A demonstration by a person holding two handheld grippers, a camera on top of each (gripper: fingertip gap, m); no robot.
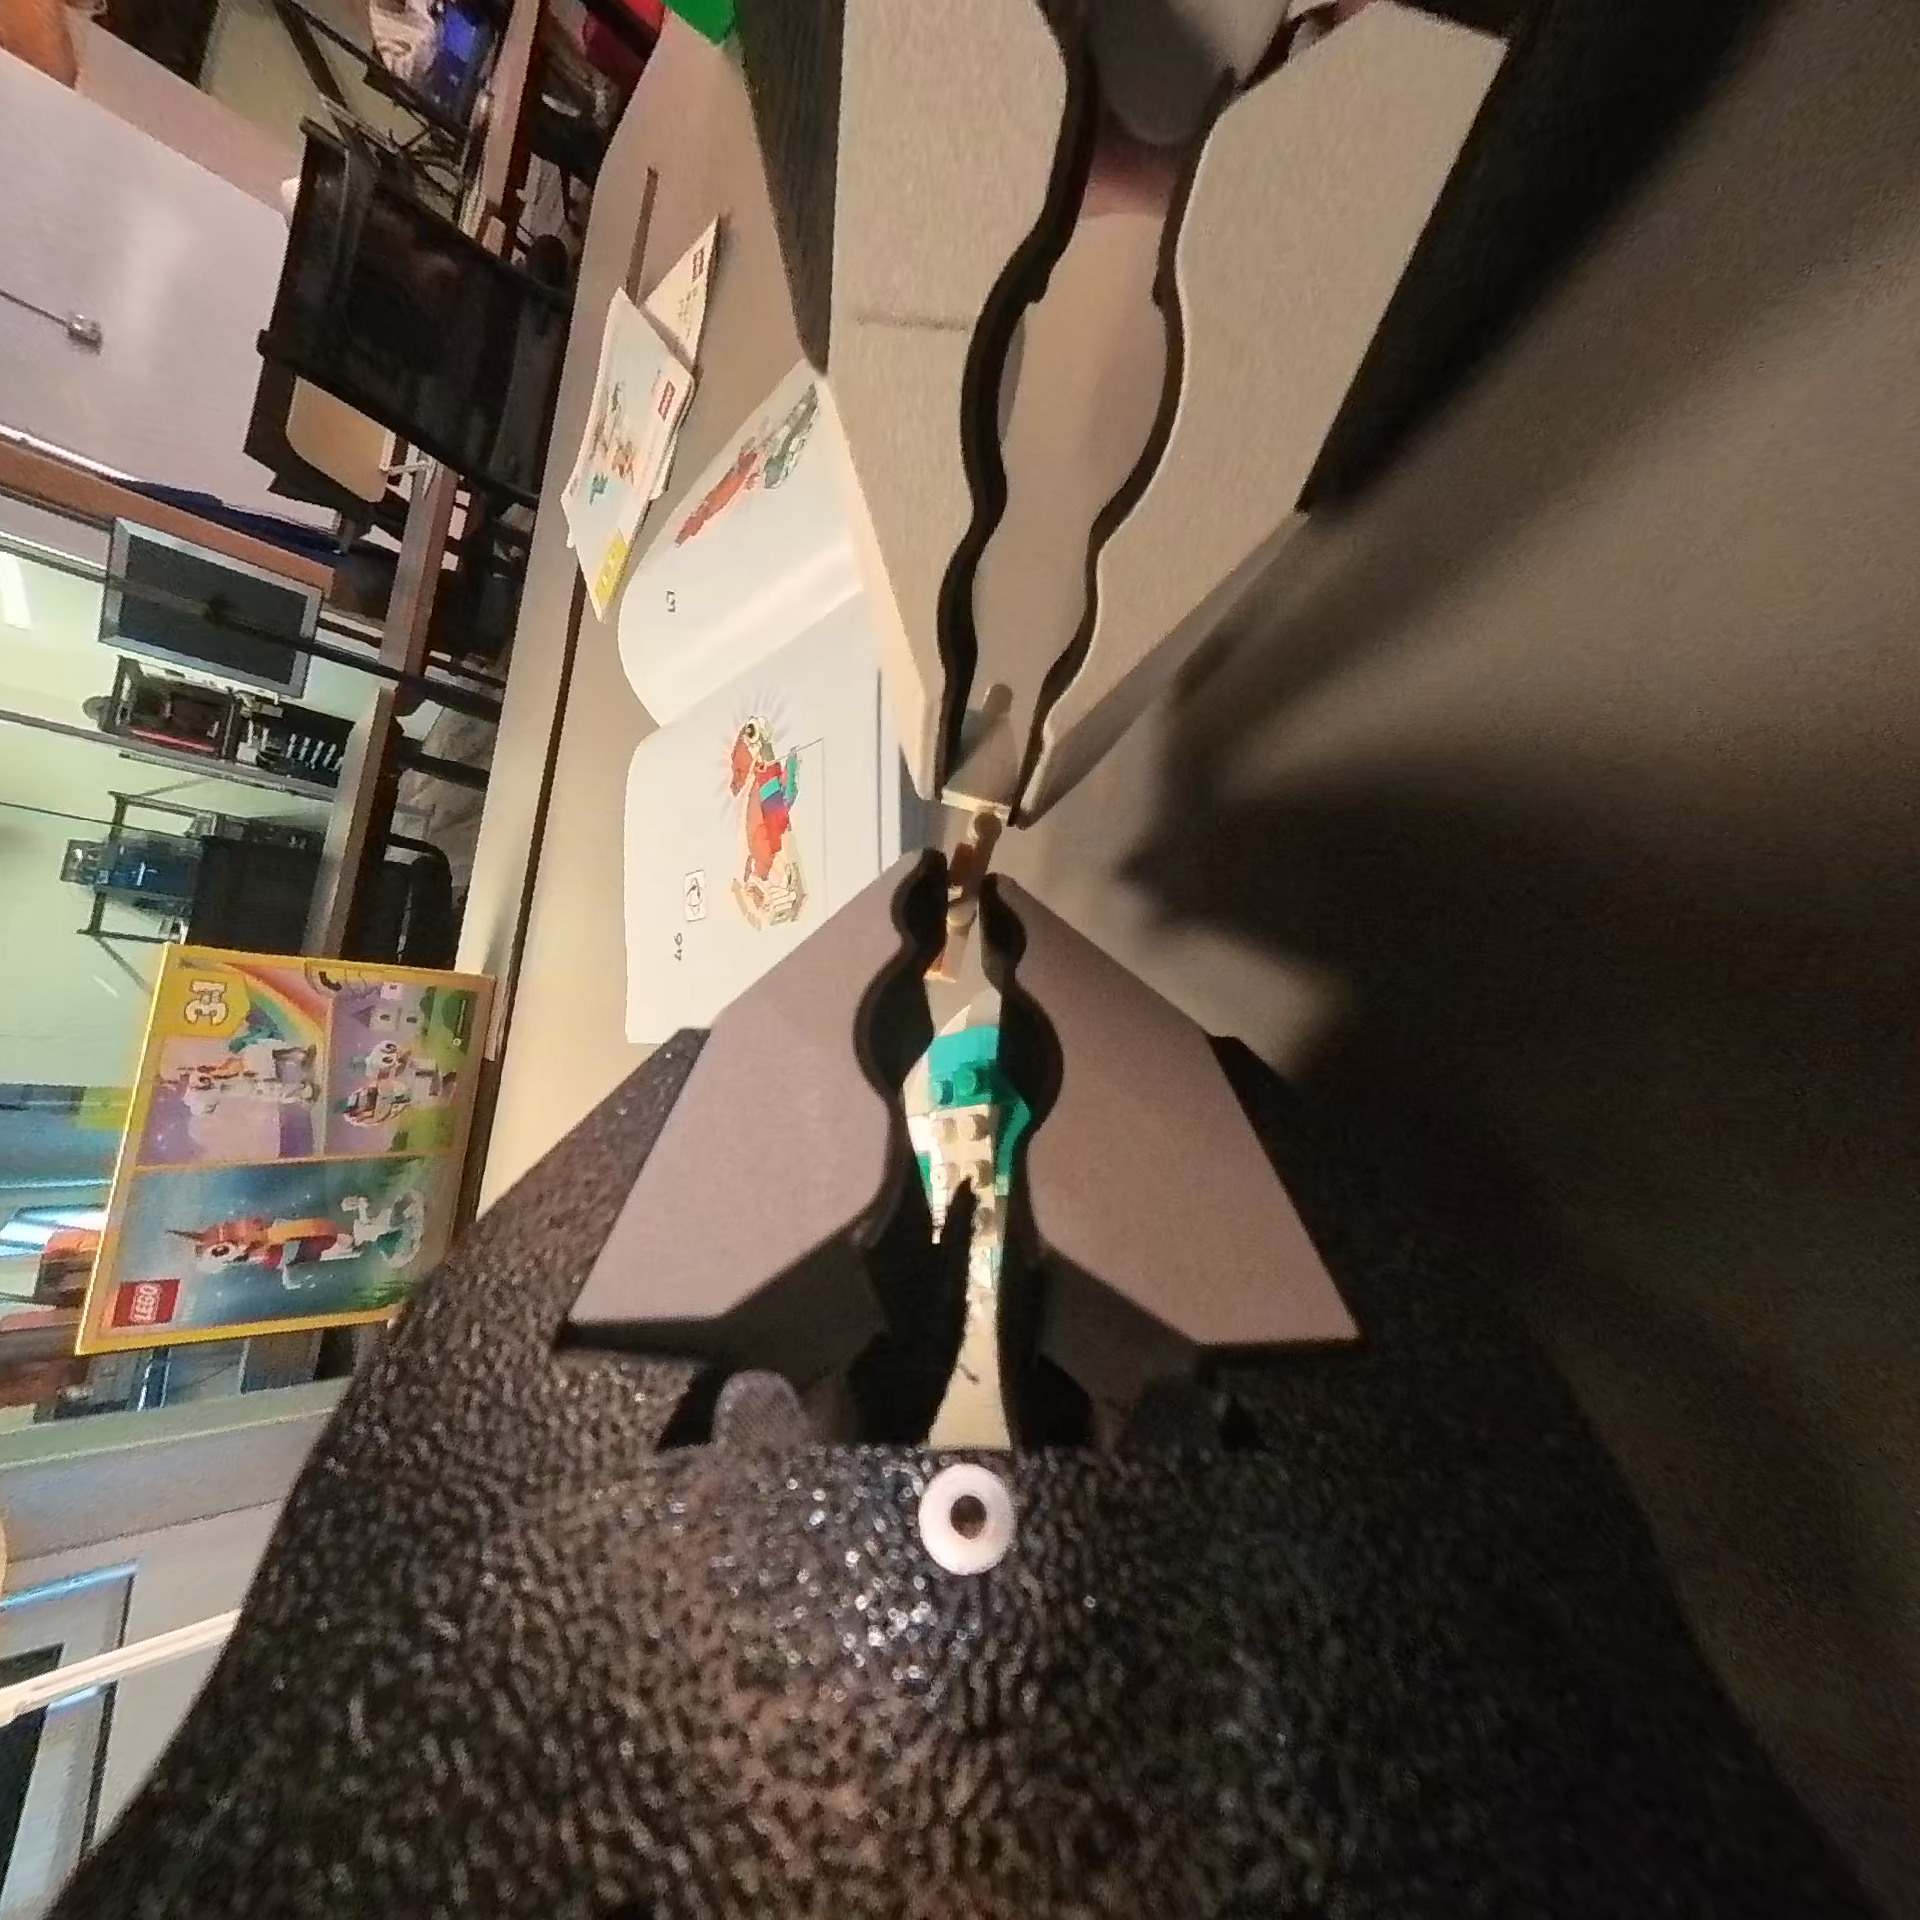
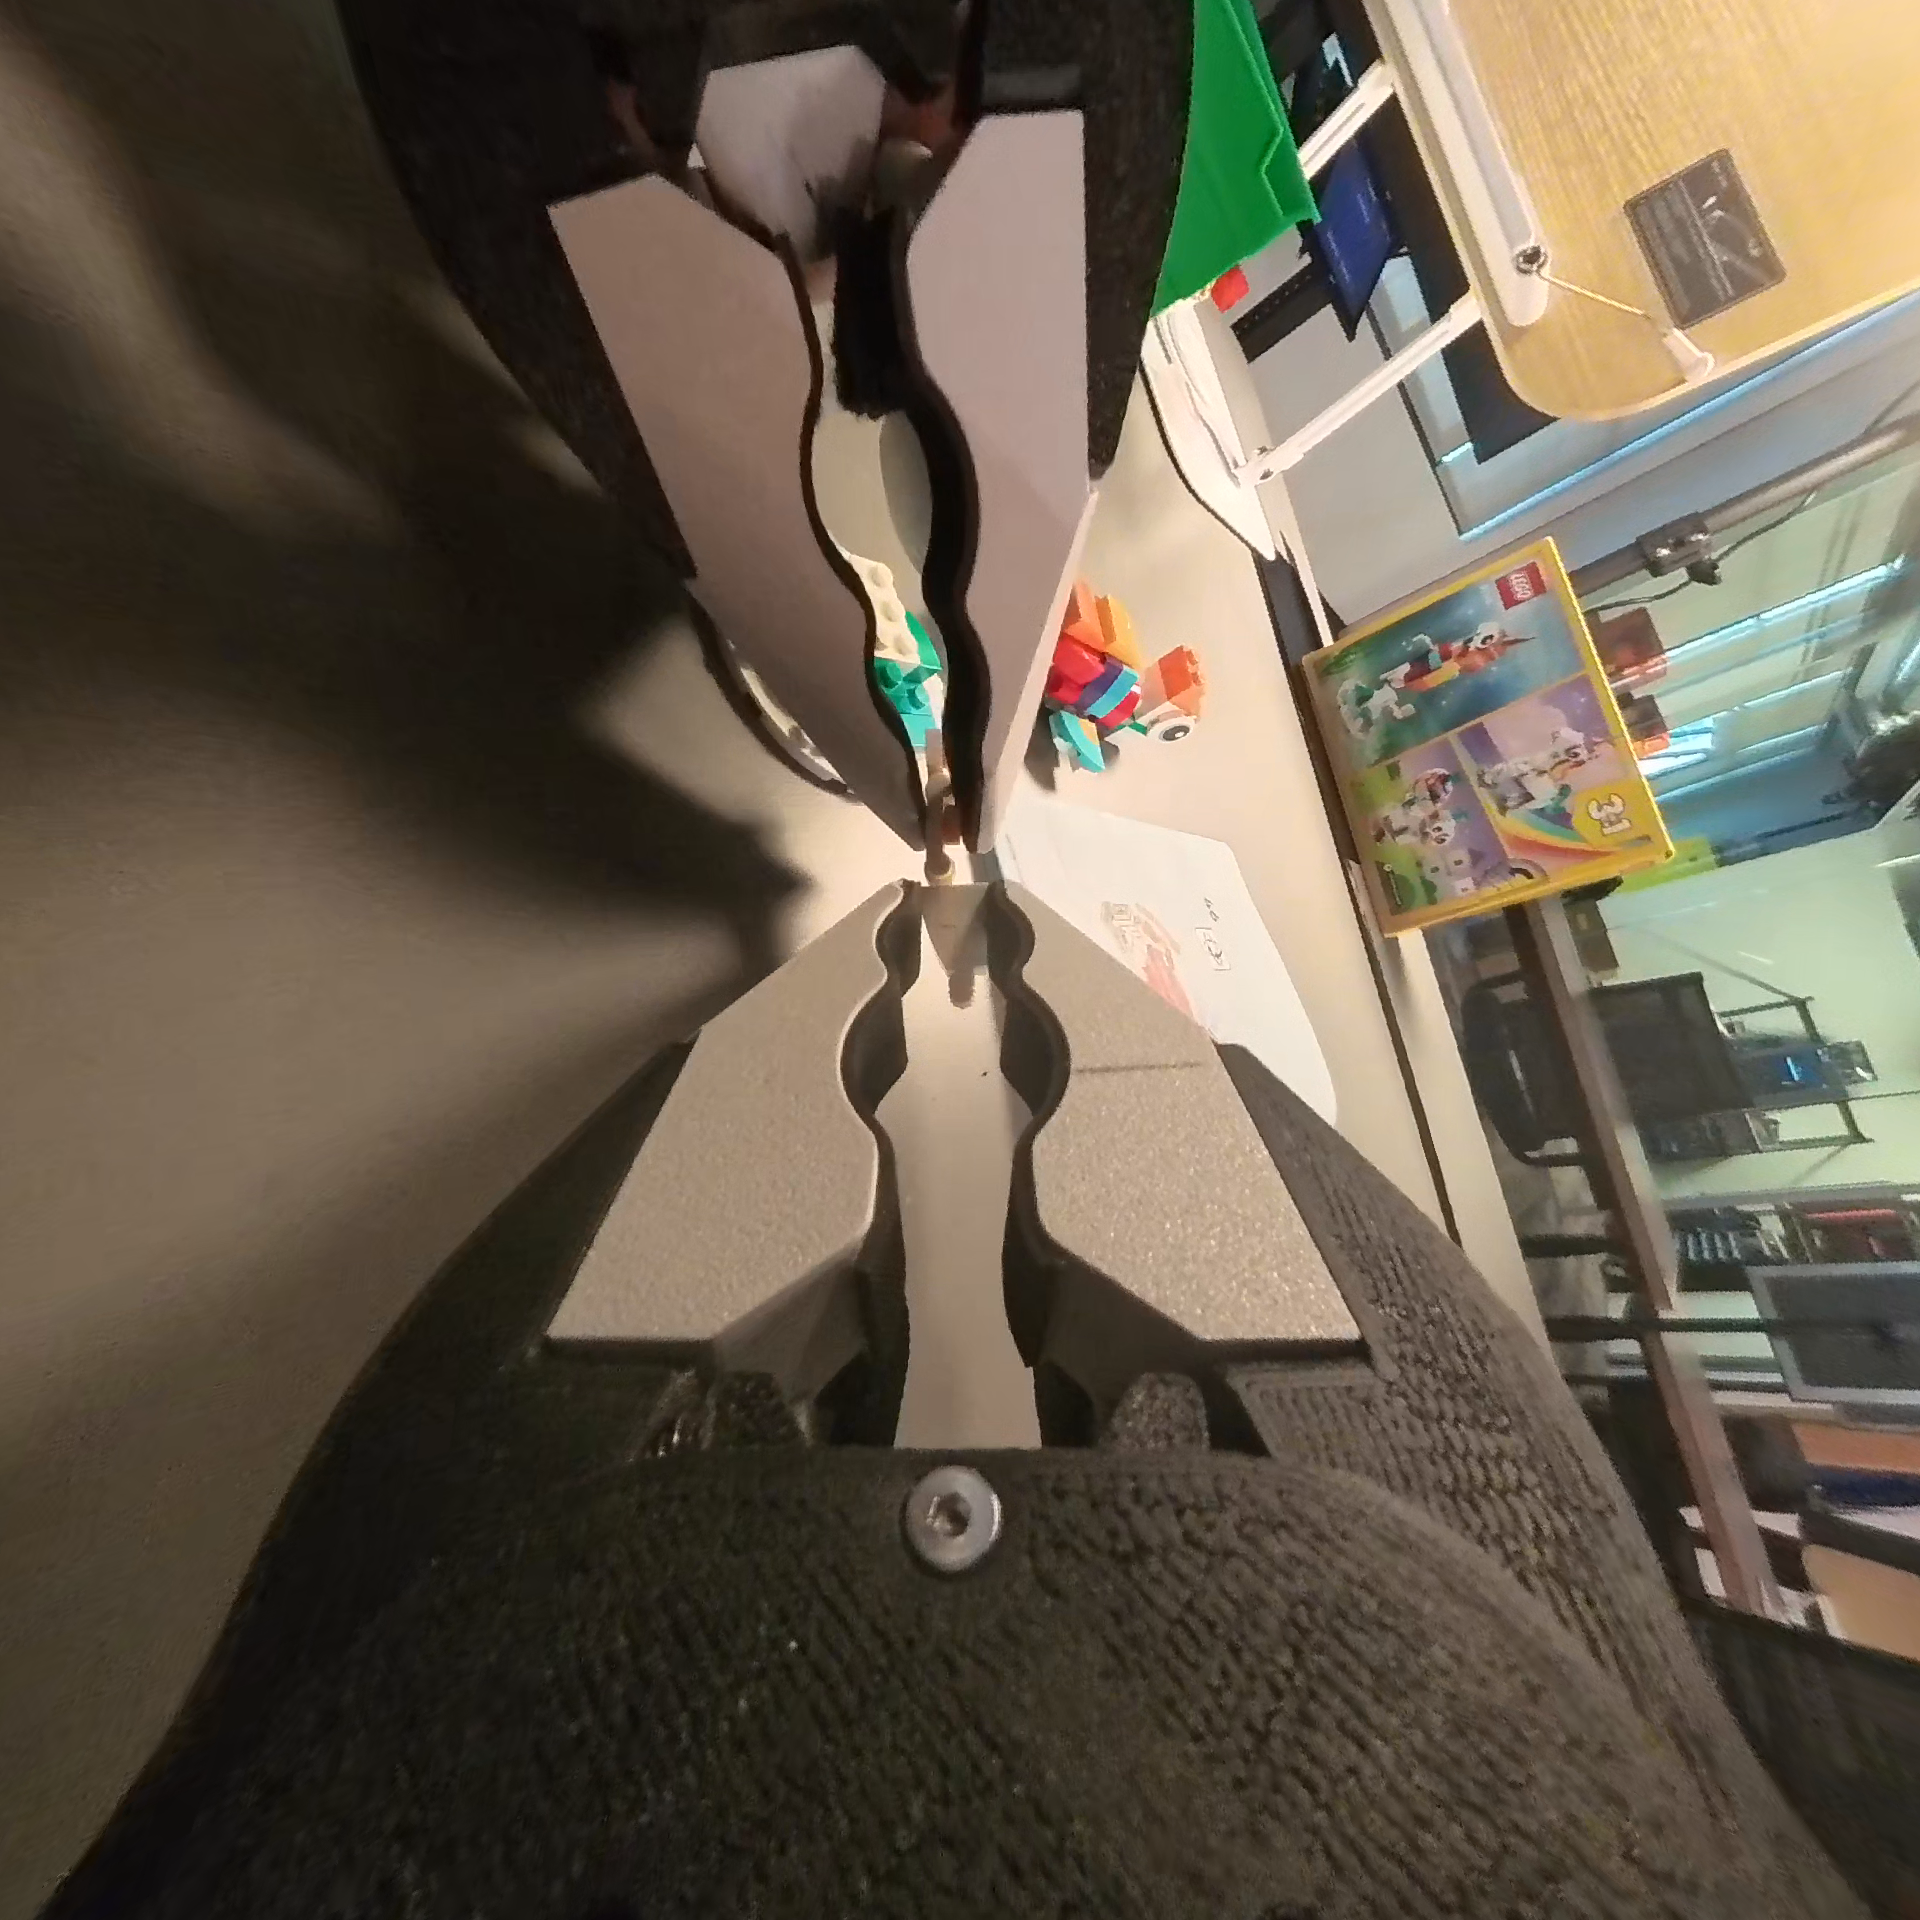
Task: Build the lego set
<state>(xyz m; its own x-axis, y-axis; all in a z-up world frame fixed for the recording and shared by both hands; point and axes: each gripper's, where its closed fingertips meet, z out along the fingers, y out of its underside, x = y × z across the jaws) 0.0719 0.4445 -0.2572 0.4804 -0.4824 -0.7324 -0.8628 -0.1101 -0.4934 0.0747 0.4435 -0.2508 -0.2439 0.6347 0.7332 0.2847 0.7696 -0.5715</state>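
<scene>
My two grippers meet tip to tip above the table. My left gripper (image 1: 956, 883) is shut on a small teal and white Lego assembly (image 1: 961, 1101), which also shows in the right wrist view (image 2: 899, 649). A thin tan rod (image 1: 961, 914) with a small brown piece (image 1: 966, 857) sticks out of its tips. My right gripper (image 2: 951, 896) is shut on the other end of the tan rod (image 2: 956, 982). It enters the left wrist view from the top (image 1: 982, 805). How the rod joins the assembly is hidden by the fingers.
An open instruction booklet (image 1: 748, 790) lies on the grey table beneath the grippers, with more booklets (image 1: 634, 457) beyond it. The yellow Lego box (image 2: 1475, 727) stands at the table's edge. A partly built orange, red and teal model (image 2: 1112, 675) sits on the table. Left and right tips are no more than a few centimetres apart.
</scene>
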